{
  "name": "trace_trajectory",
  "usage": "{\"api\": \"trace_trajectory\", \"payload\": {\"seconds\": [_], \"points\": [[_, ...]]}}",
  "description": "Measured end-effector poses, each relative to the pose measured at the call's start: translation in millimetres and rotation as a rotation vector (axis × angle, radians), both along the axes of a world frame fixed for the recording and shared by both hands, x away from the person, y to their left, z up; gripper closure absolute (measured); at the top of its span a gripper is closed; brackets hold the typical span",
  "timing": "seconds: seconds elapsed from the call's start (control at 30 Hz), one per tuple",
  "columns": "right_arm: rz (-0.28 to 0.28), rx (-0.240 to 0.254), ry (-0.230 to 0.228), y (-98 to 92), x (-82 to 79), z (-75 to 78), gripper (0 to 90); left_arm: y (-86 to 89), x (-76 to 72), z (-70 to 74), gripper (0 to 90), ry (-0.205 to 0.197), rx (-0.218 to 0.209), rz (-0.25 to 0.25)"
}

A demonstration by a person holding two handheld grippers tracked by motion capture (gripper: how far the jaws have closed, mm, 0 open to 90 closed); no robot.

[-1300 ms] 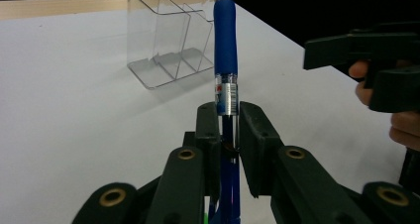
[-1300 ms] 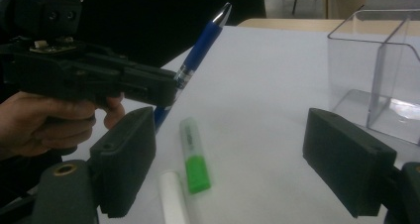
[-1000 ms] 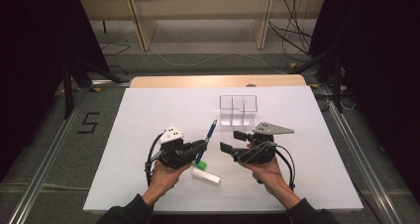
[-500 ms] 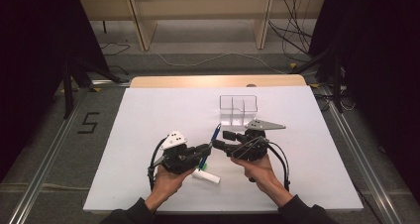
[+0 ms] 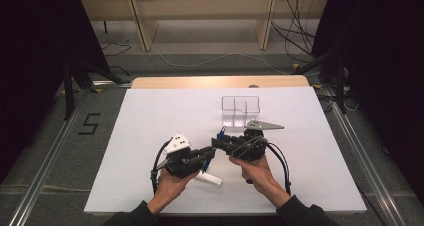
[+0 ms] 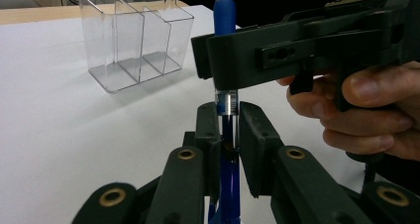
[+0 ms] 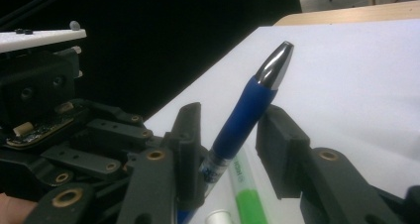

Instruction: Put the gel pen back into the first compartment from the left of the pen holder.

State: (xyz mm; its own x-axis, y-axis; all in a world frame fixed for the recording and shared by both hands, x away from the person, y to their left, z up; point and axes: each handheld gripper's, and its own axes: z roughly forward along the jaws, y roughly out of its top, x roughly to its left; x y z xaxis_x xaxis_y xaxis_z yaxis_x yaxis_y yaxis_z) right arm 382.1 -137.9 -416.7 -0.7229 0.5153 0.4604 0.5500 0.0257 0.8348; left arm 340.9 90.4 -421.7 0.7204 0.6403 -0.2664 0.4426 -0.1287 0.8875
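Status: handover in progress, not complete. Your left gripper [image 6: 225, 149] has its fingers clamped tight on the blue pen [image 6: 224, 16], held upright above the counter [image 5: 150, 116] near its front edge. Your right gripper [image 7: 230, 149] straddles the pen's grip section; its fingers have just been closing, but a gap shows on one side, so no firm pinch yet. Clear organizer [image 5: 241, 110] sits empty further back, apart from both grippers. A green-and-white marker [image 5: 209, 178] lies on the counter below the pen. Left to do, in my judgement: finish right-hand grip, release left, carry pen to organizer, then marker.
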Motion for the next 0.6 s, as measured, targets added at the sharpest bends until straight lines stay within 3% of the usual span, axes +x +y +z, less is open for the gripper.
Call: {"api": "trace_trajectory", "payload": {"seconds": [0.6], "points": [[0.028,0.097,0.052,0.5,0.6,0.6,79.1,-1.9,-3.8,0.4,78.7,-0.051,-0.025,0.010]]}}
